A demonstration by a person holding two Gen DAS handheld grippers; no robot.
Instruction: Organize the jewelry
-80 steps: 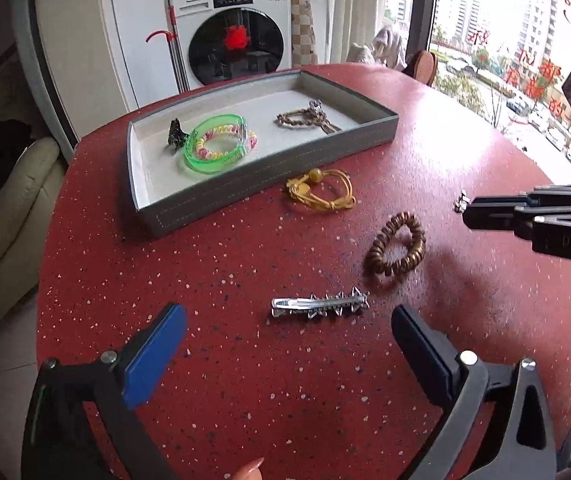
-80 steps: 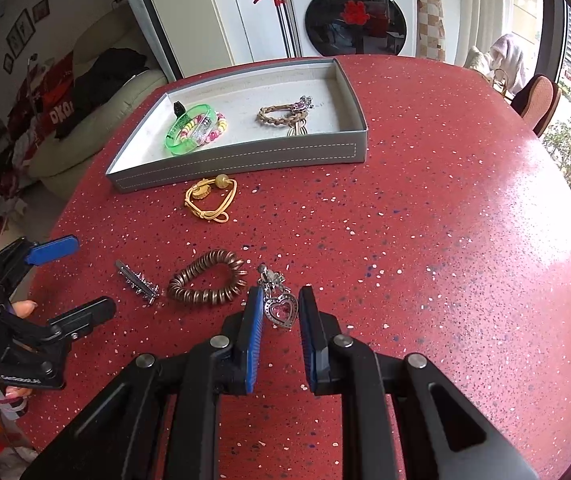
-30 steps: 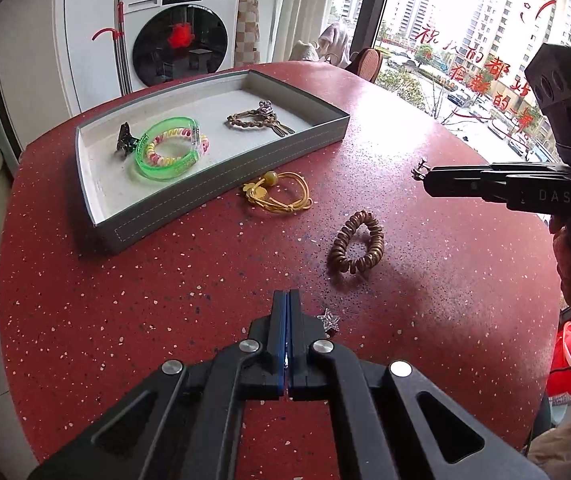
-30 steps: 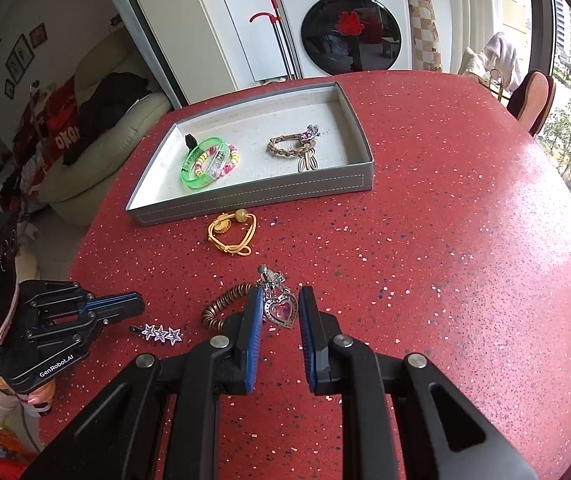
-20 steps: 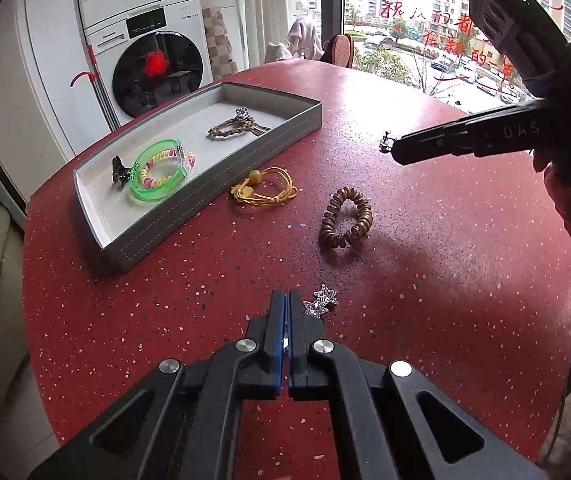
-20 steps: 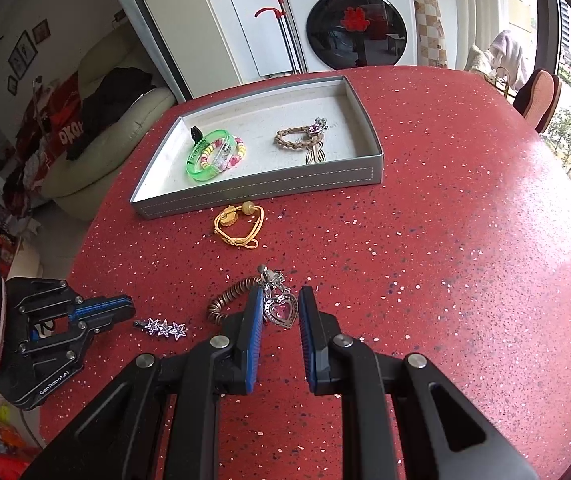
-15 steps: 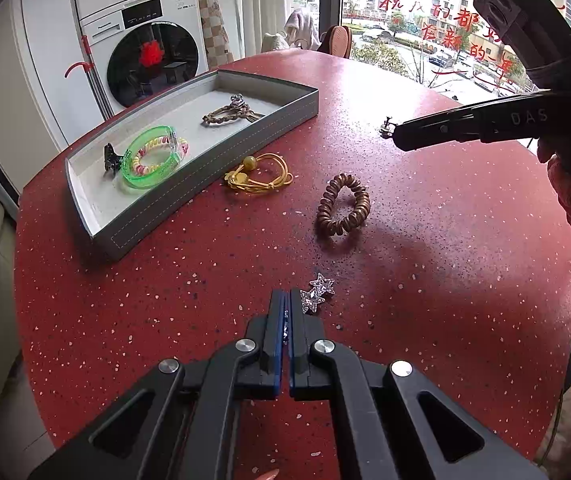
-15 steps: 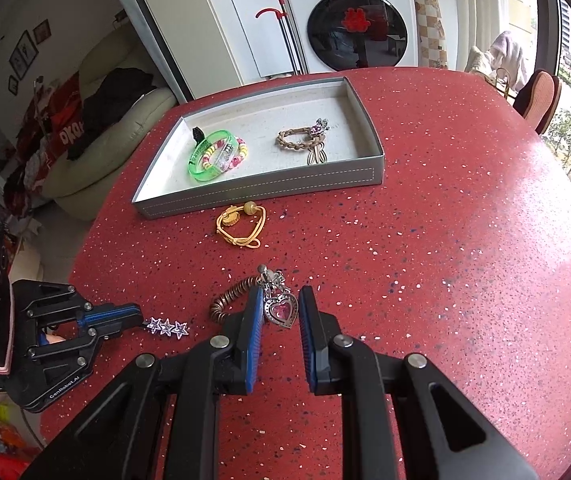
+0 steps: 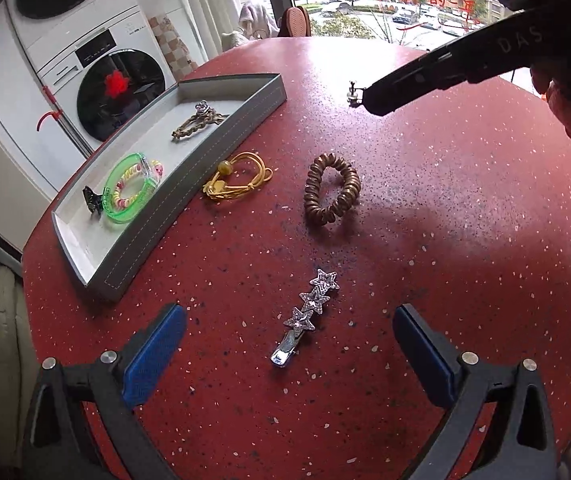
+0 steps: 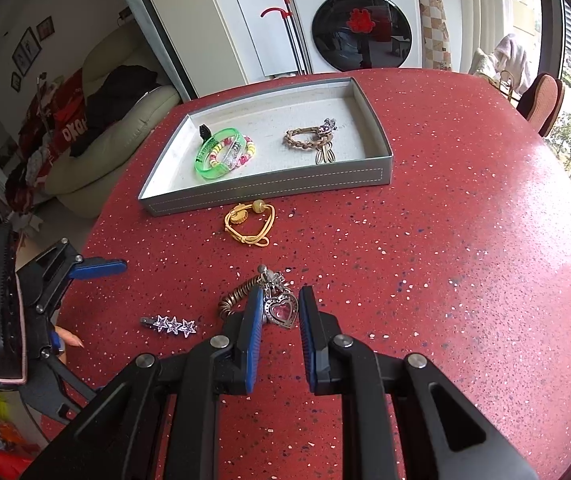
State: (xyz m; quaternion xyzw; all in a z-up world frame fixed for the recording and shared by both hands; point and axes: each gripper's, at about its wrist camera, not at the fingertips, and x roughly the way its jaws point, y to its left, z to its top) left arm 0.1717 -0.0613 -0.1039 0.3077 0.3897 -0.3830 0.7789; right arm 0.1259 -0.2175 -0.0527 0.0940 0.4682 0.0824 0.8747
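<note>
The red worktop (image 10: 465, 220) is carrying a grey tray (image 10: 269, 194) near its far edge, with bracelets lying inside. The left tool (image 9: 289, 344) is standing wide, its jaws having just been opening, the star hair clip (image 9: 307, 314) lying loose between them. The right tool (image 10: 279, 312) is gripping a heart charm (image 10: 283, 308)

A red speckled tabletop (image 9: 465, 208) seen from the left hand-held gripper (image 9: 289, 344), whose blue pads have just spread wide. A silver star hair clip (image 9: 307, 314) lies loose between them. Beyond lie a brown spiral hair tie (image 9: 331, 190), a yellow cord bracelet (image 9: 237, 182) and a grey tray (image 9: 157, 216).
</note>
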